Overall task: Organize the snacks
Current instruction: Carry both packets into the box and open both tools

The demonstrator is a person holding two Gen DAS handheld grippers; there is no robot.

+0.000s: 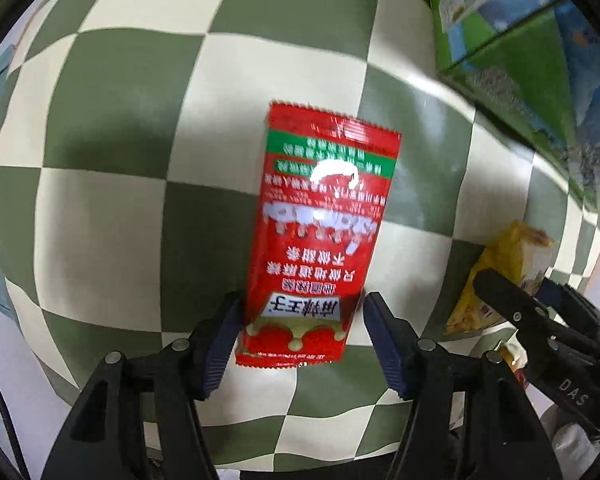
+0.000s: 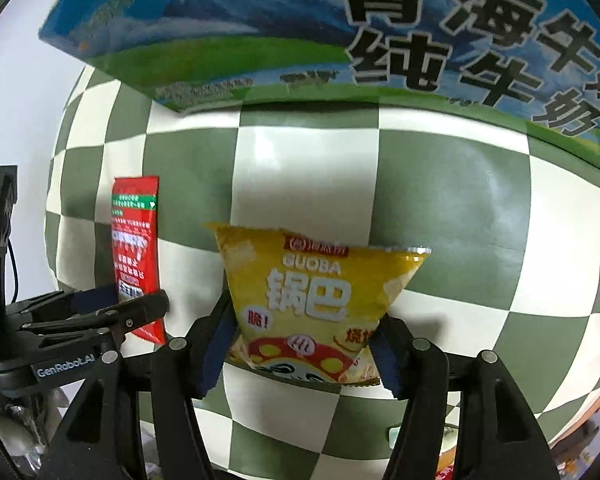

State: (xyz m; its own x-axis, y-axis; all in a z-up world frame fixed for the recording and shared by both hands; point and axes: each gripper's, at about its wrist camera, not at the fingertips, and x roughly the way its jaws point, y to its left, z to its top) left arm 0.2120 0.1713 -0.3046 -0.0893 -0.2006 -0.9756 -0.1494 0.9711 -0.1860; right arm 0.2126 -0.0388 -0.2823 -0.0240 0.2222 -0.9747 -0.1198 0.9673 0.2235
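My left gripper point(image 1: 300, 340) is shut on the bottom end of a long red snack packet point(image 1: 320, 220), held above the green and cream checkered cloth point(image 1: 140, 100). My right gripper point(image 2: 300, 352) is shut on the lower part of a yellow Guoba snack bag point(image 2: 320, 296), also above the cloth. The red packet point(image 2: 136, 240) and the left gripper point(image 2: 100, 312) show at the left of the right wrist view. The yellow bag point(image 1: 500, 276) and the right gripper point(image 1: 540, 320) show at the right of the left wrist view.
A large blue and green milk carton box point(image 2: 300, 20) stands at the far side of the cloth, close ahead of the right gripper; it also shows at the top right of the left wrist view point(image 1: 520, 40). White surface lies beyond the cloth's left edge.
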